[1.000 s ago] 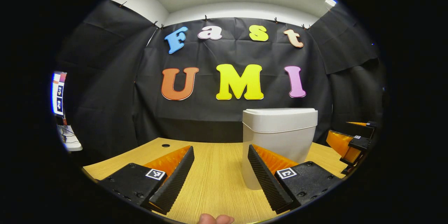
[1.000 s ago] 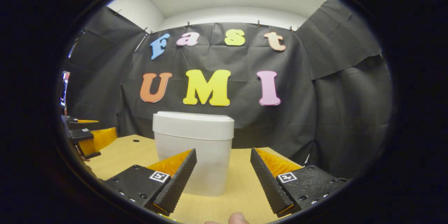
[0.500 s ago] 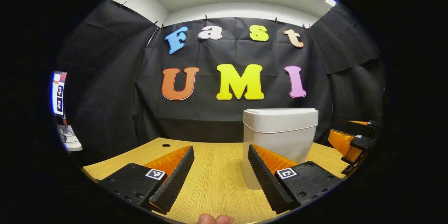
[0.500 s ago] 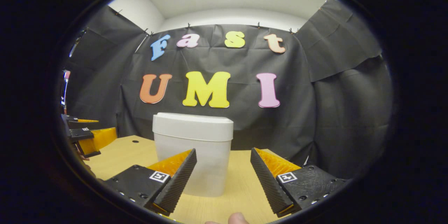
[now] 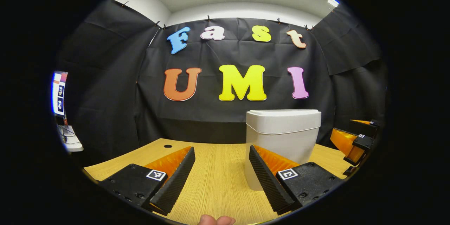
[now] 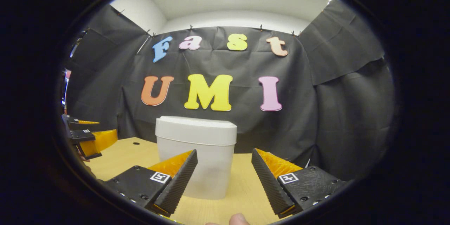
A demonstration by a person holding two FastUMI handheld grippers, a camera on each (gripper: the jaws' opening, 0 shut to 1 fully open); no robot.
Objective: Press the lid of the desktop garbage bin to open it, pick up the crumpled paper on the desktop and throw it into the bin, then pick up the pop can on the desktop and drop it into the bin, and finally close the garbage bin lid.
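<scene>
Bin: the garbage bin (image 5: pixel 283 147) stood upright on the desktop (image 5: pixel 214 179), its long axis vertical; a white, matte plastic body with rounded corners, tapering slightly toward the base. In the left gripper view it sat at about 3 o'clock of centre; in the right gripper view it (image 6: pixel 195 158) sat just below centre, near 6 o'clock.

Lid: the lid (image 5: pixel 283 119) was down flat on the bin, a broad smooth cap overhanging the body like a shallow band; its top edge ran level, side to side.

Desktop: pale wood-grain board, the grain running away from the viewer, with a small dark round hole (image 5: pixel 167 146) toward 9 o'clock.

Left gripper: the left gripper (image 5: pixel 221 174) hung above the desktop with its tongs spread well apart, nothing between them; the inner pads were ribbed and wedge-shaped. Its right finger (image 5: pixel 269 179) overlapped the bin's lower front in the picture; contact could not be told.

Right gripper: the right gripper (image 6: pixel 224 177) was likewise spread wide and empty, with ribbed pads; the bin stood behind its left finger (image 6: pixel 177 181).

Hands: a fingertip (image 5: pixel 215 220) showed at 6 o'clock in the left gripper view.
</scene>
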